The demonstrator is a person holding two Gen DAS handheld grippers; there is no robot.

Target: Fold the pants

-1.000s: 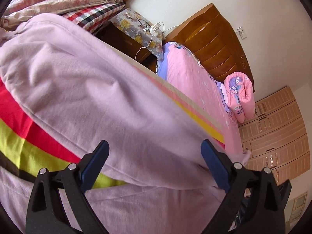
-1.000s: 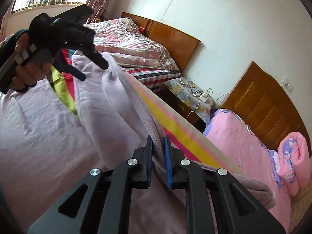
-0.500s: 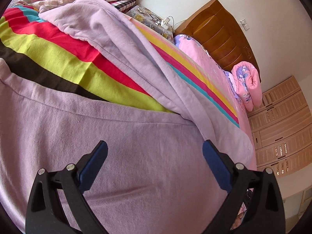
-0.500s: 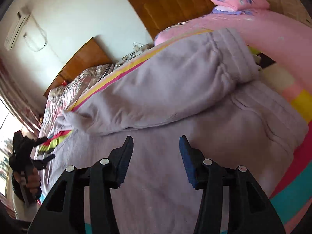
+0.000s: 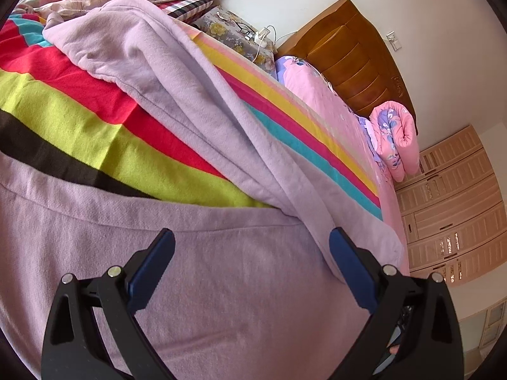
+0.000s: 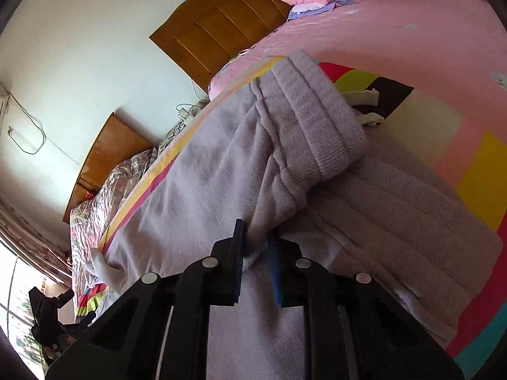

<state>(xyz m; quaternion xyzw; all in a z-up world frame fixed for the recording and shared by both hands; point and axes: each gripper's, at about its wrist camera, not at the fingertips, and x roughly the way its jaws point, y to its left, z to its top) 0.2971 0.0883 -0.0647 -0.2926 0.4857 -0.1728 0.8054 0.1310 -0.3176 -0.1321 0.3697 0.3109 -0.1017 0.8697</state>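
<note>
Lilac fleece pants (image 5: 221, 285) lie on a bright striped blanket (image 5: 95, 120). One leg (image 5: 177, 72) runs away diagonally, and the other spreads under my left gripper (image 5: 252, 234). That gripper hovers open just above the cloth, gripping nothing. In the right wrist view the ribbed waistband (image 6: 310, 120) is folded over near the bed's edge. My right gripper (image 6: 256, 231) is closing, its jaws pinching a fold of the pants (image 6: 202, 183) just below the waistband. The left gripper (image 6: 76, 305) shows small at the far end of the pants, held in a hand.
A second bed with a pink cover (image 5: 332, 95) and a rolled pink quilt (image 5: 396, 136) stands alongside. Between the wooden headboards (image 5: 355, 63) is a nightstand (image 5: 234, 31) with cables. Wardrobe doors (image 5: 453, 205) line the far wall. Pillows lie at the head of the striped bed.
My right gripper rolled over, let go of the leg, opened, dropped to the waistband end and closed on a fold. The lifted leg now lies across the blanket. The left gripper stayed open.
</note>
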